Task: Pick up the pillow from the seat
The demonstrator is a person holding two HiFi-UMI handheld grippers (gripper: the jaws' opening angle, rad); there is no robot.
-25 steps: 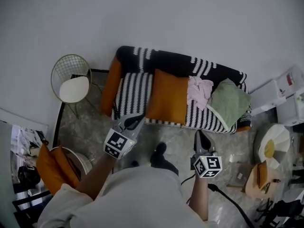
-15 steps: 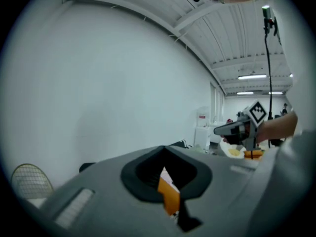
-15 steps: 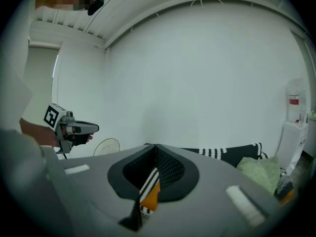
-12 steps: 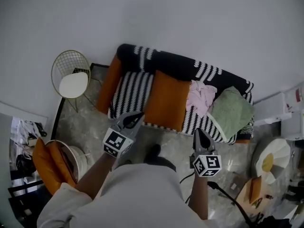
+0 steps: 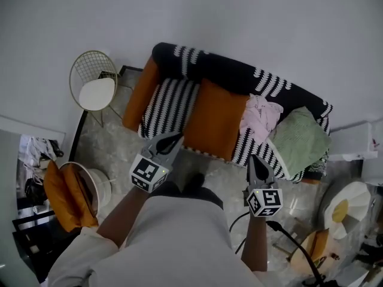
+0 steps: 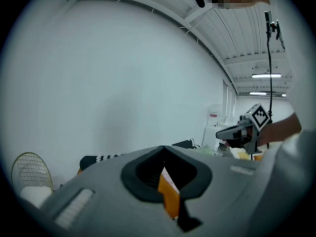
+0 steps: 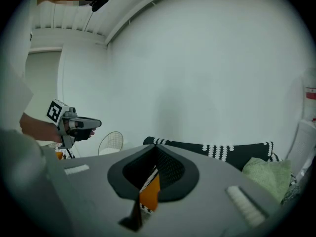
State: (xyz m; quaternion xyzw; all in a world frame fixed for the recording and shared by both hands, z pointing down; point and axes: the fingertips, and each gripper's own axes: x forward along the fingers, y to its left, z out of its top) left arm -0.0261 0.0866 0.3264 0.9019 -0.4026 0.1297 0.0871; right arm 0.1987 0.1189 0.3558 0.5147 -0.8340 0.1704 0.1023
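Orange pillow [image 5: 215, 119]: flat on striped sofa [image 5: 170, 103], easy to grab
Left claw [image 5: 172, 139], right claw [image 5: 256, 161]: closed, empty, pointing there

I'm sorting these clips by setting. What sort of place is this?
Probably a staged living-room corner inside a larger workspace: a striped sofa with an orange pillow, a wire chair beside it, and strip lights on the ceiling.

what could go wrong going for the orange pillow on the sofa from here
1. The left gripper and right gripper are both shut and short of the orange pillow. If they arrive shut, they would likely just push it into the backrest.
2. The pink cloth lies against the pillow's right edge, so it may get pinched or dragged along.
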